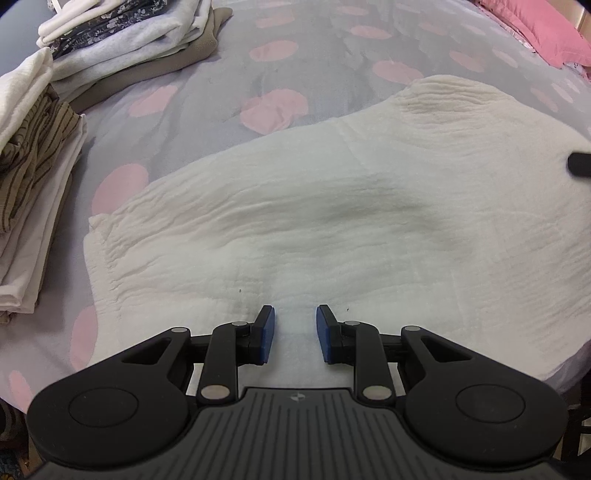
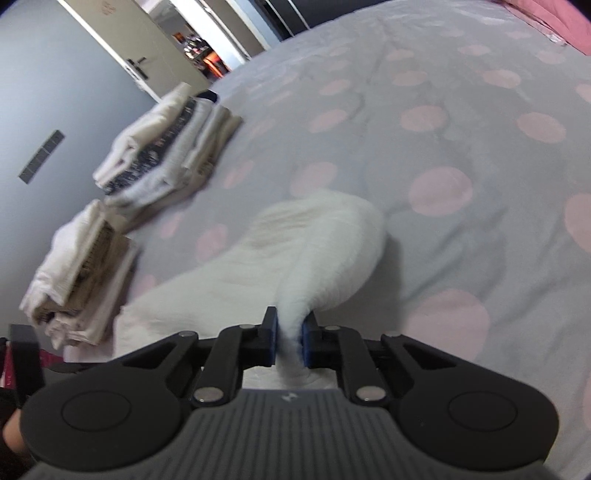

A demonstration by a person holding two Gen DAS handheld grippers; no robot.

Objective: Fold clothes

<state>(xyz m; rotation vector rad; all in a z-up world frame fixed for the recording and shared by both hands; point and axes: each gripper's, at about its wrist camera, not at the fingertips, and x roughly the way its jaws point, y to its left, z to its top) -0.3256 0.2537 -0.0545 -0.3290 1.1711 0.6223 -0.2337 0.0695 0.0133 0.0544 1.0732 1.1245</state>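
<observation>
**White garment on the bed, one corner pinched**

White garment [image 1: 332,221] is the one piece you are working on; it lies spread across the grey bedspread [image 1: 229,66] with pink dots, wrinkled and mostly flat in the left wrist view. Your left tongs [image 1: 295,332] hover just above its near edge with their two blue pads spread apart and nothing between them.

Your right tongs [image 2: 289,341] are pressed together on a bunched fold of the same white garment [image 2: 325,251], and the cloth rises from the bed into the pads in a rounded hump. That view is blurred, so finer detail of the fold cannot be made out.

You have two stacks of folded clothes on the bed to the left of the garment. The nearer stack [image 1: 33,155] shows white pieces with one brown striped piece among them. The farther stack [image 1: 122,33] holds white, pale grey and tan pieces plus one dark patterned one. One pink pillow [image 1: 535,29] sits at the far right corner of the bed.
</observation>
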